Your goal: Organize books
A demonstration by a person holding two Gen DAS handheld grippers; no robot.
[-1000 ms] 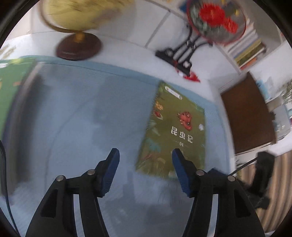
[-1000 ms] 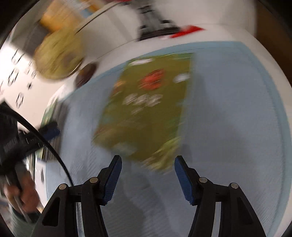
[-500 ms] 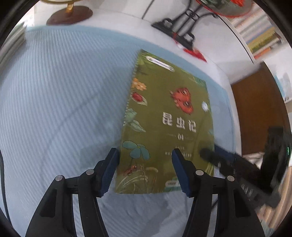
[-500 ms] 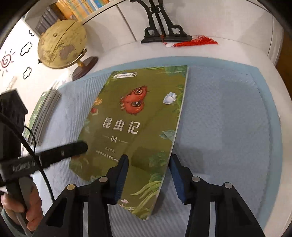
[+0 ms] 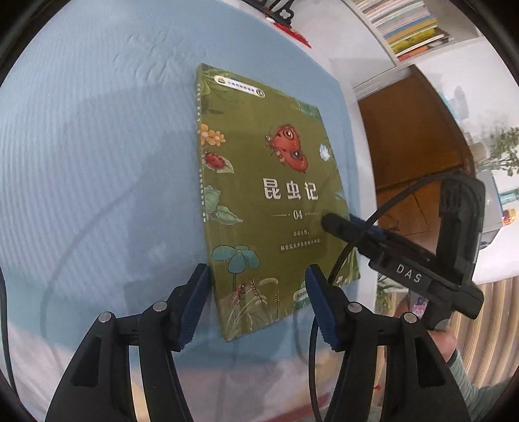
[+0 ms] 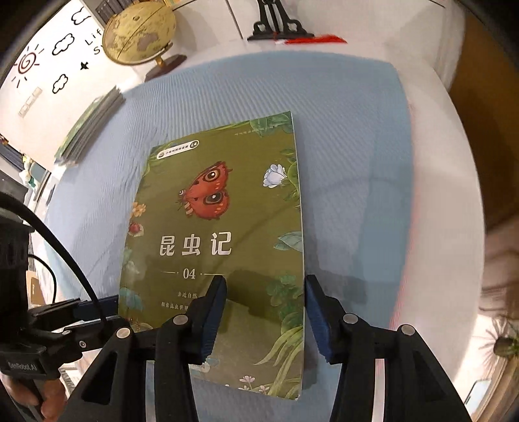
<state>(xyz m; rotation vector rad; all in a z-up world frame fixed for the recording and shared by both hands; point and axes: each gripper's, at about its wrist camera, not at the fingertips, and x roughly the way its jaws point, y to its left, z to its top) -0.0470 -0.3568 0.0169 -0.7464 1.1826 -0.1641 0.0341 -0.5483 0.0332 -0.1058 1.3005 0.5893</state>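
The left gripper (image 5: 256,302) has slid right since a second ago, its jaws now apart astride the lower left corner of the green book (image 5: 269,201); then it hung over bare mat. The right gripper (image 6: 264,311) straddles the book's right edge, jaws opening, pads not pressing. One book lies flat on the blue mat (image 5: 97,162). Only the right view shows one globe (image 6: 139,34) and one book stack (image 6: 89,125); only the left shows the bookshelf (image 5: 408,29).

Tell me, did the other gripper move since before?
Yes. In the left wrist view the right gripper came in from the right, over the green book.
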